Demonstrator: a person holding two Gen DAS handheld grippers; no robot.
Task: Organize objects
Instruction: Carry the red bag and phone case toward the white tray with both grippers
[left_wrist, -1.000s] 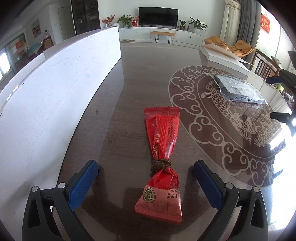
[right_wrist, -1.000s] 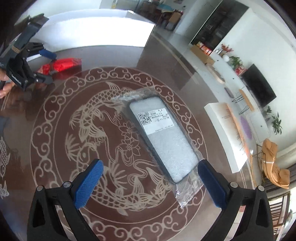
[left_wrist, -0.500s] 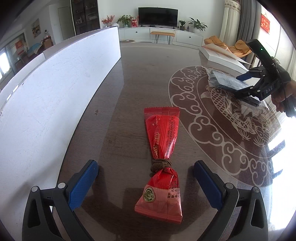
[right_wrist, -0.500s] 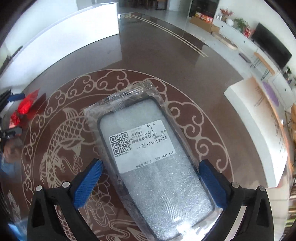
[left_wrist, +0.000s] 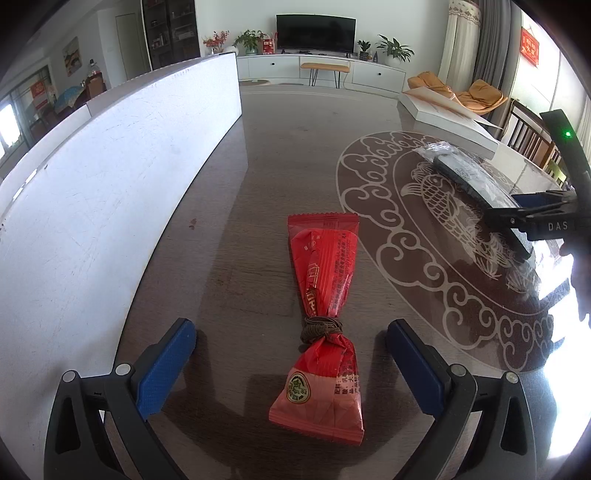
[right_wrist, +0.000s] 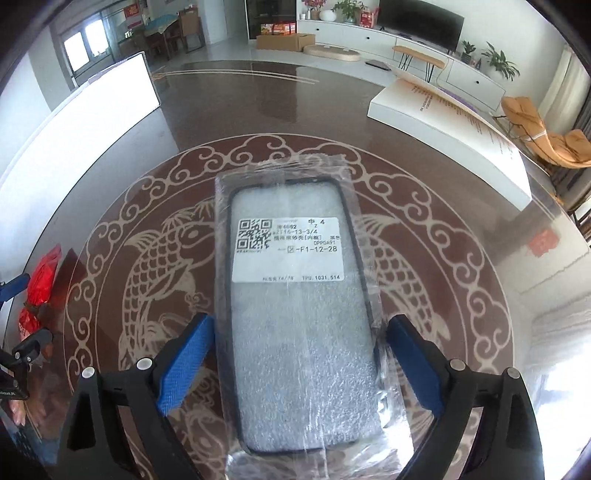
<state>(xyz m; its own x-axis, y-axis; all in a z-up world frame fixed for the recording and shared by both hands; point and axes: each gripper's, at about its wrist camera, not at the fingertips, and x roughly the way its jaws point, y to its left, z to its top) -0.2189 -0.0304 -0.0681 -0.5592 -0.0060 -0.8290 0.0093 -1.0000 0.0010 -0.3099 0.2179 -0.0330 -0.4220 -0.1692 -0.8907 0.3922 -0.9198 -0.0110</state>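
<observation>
A red snack packet (left_wrist: 325, 280), tied round its waist with brown cord, lies on the dark table between the fingers of my left gripper (left_wrist: 290, 328). That gripper is open and touches nothing. A black phone case (right_wrist: 291, 251) in a clear plastic sleeve, with a white QR label, lies lengthwise on the carp pattern. My right gripper (right_wrist: 300, 325) straddles it near its lower half. Its jaws are closing, with the blue pads (right_wrist: 188, 354) at the sleeve's edges and not visibly pressing. The left wrist view shows the same case (left_wrist: 469, 177) at the right.
A long white panel (left_wrist: 110, 166) runs along the table's left side. A flat white box (right_wrist: 443, 122) lies at the far right of the table. The glossy table top (left_wrist: 258, 147) carries a round carp ornament. A hand (left_wrist: 580, 280) holds the right gripper.
The right gripper has rolled and come down over the phone case, which now lies straight between its jaws. The left gripper and the red packet have not moved.
</observation>
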